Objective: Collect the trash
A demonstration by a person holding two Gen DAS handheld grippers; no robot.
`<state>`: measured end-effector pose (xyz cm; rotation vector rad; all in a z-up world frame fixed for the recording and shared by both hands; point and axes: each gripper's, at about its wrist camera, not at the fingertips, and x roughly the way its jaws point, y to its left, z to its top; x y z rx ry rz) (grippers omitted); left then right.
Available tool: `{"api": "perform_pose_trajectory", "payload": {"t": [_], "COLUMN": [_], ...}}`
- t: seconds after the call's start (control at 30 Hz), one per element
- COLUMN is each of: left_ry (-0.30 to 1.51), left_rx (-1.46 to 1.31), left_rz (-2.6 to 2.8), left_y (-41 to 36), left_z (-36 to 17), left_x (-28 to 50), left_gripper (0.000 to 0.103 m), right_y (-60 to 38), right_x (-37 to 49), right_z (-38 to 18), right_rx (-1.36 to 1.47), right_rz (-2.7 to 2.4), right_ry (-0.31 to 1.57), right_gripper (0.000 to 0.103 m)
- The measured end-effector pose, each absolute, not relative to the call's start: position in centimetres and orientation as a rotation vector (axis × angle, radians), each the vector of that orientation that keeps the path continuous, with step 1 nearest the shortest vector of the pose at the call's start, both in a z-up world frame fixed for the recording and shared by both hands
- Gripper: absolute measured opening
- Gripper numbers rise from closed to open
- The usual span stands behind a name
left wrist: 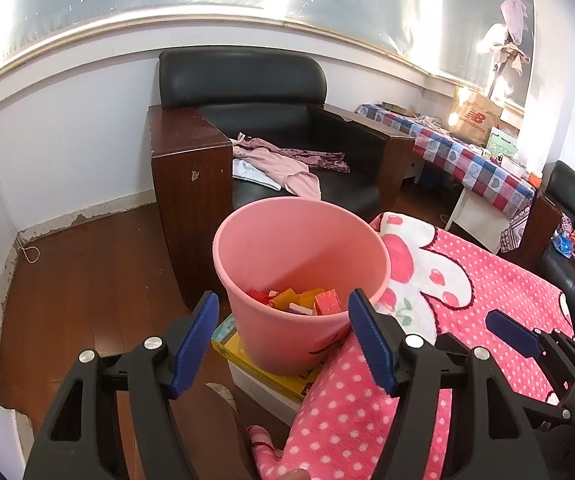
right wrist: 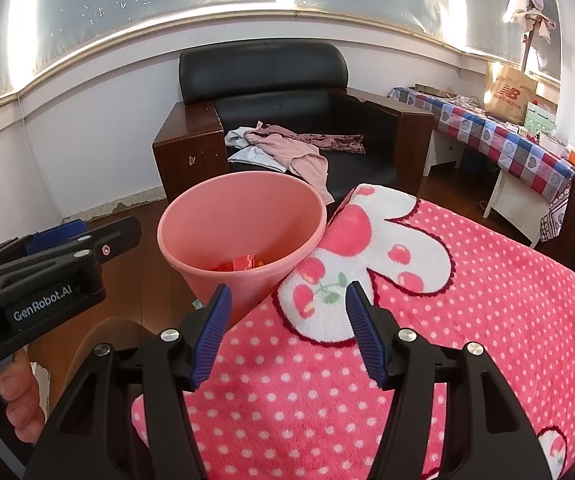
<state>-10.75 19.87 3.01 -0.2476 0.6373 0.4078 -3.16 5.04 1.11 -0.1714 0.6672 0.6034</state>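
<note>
A pink bucket (left wrist: 301, 276) is sitting just ahead of the left tool (left wrist: 283, 316), holding red, orange and yellow pieces (left wrist: 299, 300) (too jumbled to identify). It is resting on a yellow-edged box (left wrist: 247, 364). Both tools, the right tool (right wrist: 285, 308) included, are standing wide with nothing gripped. A pink polka-dot blanket (right wrist: 407, 320) is lying under the right tool, touching the bucket. Beyond, a black armchair (left wrist: 263, 120) is carrying clothes (left wrist: 283, 164).

You see a smooth pink plastic bin (left wrist: 301, 276) beside a fuzzy dotted fleece blanket (right wrist: 427, 320). Your armchair (left wrist: 271, 128) is glossy black leather with scuffed wooden arms.
</note>
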Motion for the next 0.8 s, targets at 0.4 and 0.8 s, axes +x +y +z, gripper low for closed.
{"api": "perform_pose_trajectory", "payload": {"t": [0.4,0.8], "left_ry": [0.638,0.640], "left_rx": [-0.242,-0.238], "left_rz": [0.408,0.401], "left_y": [19.49,19.05], "left_z": [3.19,3.10], "left_x": [-10.84,-11.01], "left_gripper": [0.066,0.066], "right_y": [4.70,4.64], "right_x": [-3.20,-3.20], "right_z": [1.16,1.14], "right_rx": [-0.156,-0.157], "right_rz": [0.598,0.598], "right_ry": [0.666,0.664], "right_gripper": [0.060,0.060]}}
